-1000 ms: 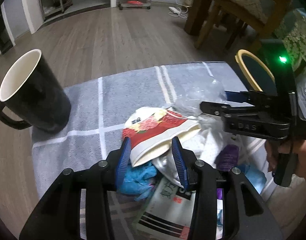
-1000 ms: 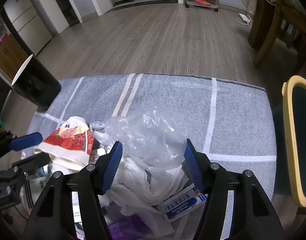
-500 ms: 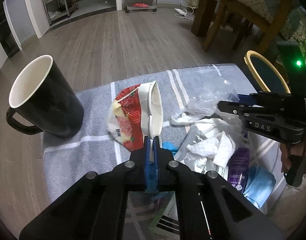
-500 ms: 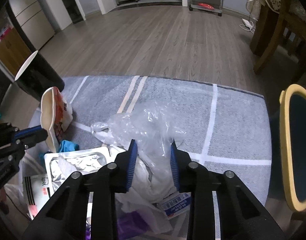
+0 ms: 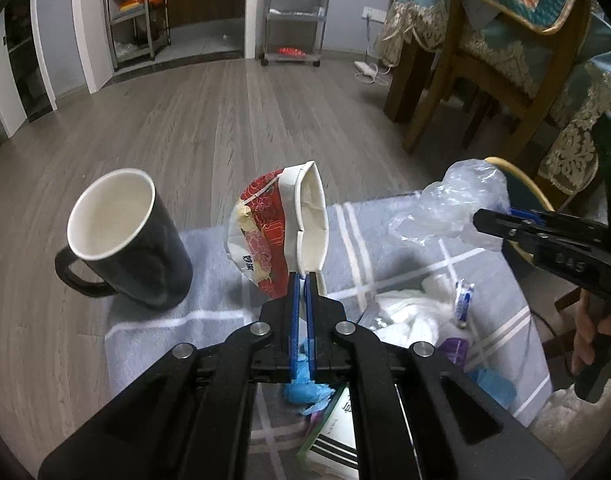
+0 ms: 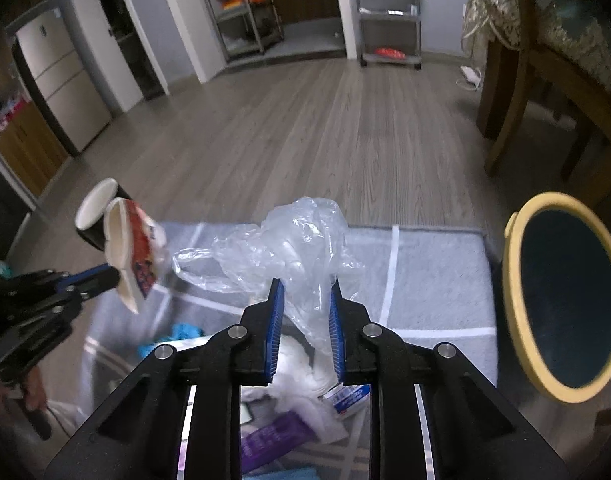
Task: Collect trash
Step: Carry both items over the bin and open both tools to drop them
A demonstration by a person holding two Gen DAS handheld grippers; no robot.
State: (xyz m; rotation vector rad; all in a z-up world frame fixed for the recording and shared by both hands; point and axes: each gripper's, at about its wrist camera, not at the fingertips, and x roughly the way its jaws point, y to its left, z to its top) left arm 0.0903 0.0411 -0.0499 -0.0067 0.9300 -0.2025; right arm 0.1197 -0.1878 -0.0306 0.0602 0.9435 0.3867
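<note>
Risk of slippage: left gripper [image 5: 301,280] pinched shut on only the thin rim of the crushed paper cup [image 5: 283,232]; a swing could tear it free; lifted clear above the grey checked cloth [image 5: 209,248], beside the black mug [image 5: 125,236]. Right gripper [image 6: 303,312], jaws just narrowed, clamped on the clear plastic bag [image 6: 289,240]; slack film, prone to sliding out or snagging the white tissue [image 6: 301,376] below. Cup flattened, red floral print, white inside; bag crumpled, translucent, raised over the pile.

Grey wood-plank floor [image 5: 209,128], metal shelving [image 6: 389,12], wooden chair [image 5: 485,76], white pillars [image 6: 345,4]
</note>
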